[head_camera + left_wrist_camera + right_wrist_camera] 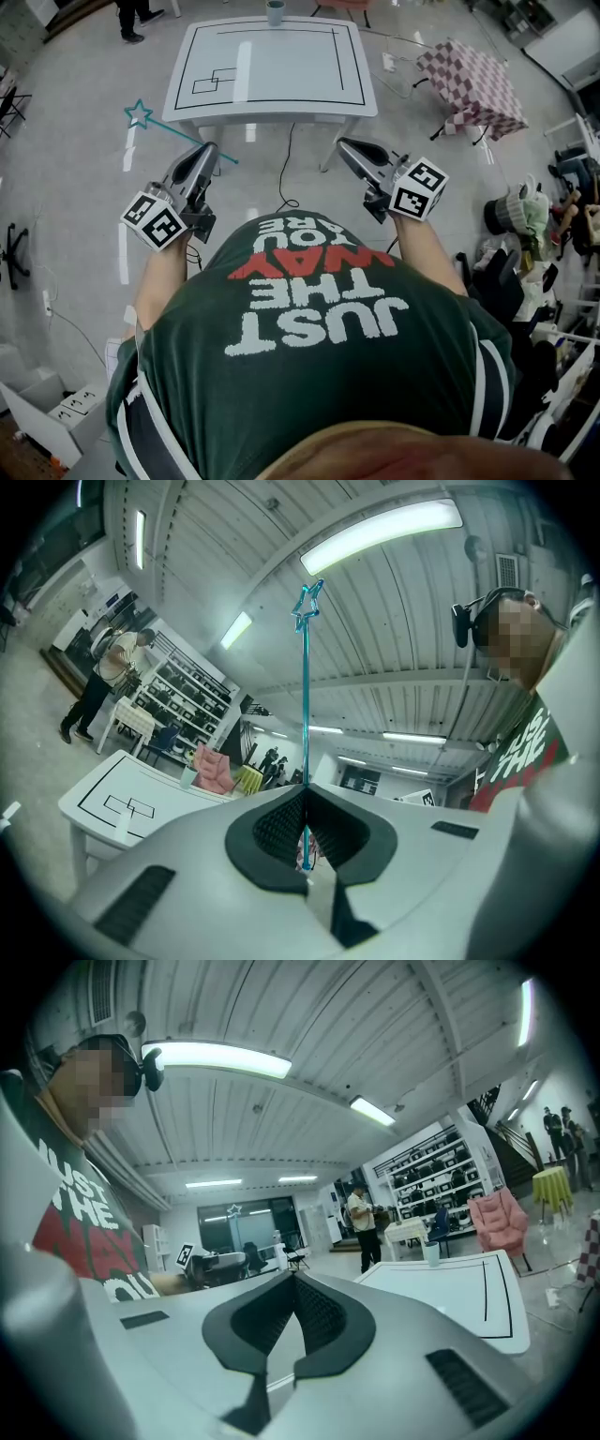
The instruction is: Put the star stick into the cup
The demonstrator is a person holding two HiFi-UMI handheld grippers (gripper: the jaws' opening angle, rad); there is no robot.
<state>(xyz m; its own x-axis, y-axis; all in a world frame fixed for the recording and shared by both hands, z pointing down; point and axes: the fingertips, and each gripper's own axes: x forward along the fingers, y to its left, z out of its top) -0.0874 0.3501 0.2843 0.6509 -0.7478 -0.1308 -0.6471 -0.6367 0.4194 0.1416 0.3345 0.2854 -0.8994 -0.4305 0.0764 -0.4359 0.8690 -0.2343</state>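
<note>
Cup (275,11) half cut off at the head view's top edge, on the table's (281,109) far side. I hold the stick (178,134) pinched in the left gripper (208,150), well short of the table; only that gripper's view shows the pinch. Right gripper (345,145) jaws closed, empty.

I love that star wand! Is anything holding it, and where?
The left hand-held gripper is shut on the thin teal star-topped stick near its plain end; the right hand-held gripper holds nothing.

Open floor (84,197) before table (281,70); cup (275,11) at far edge.
</note>
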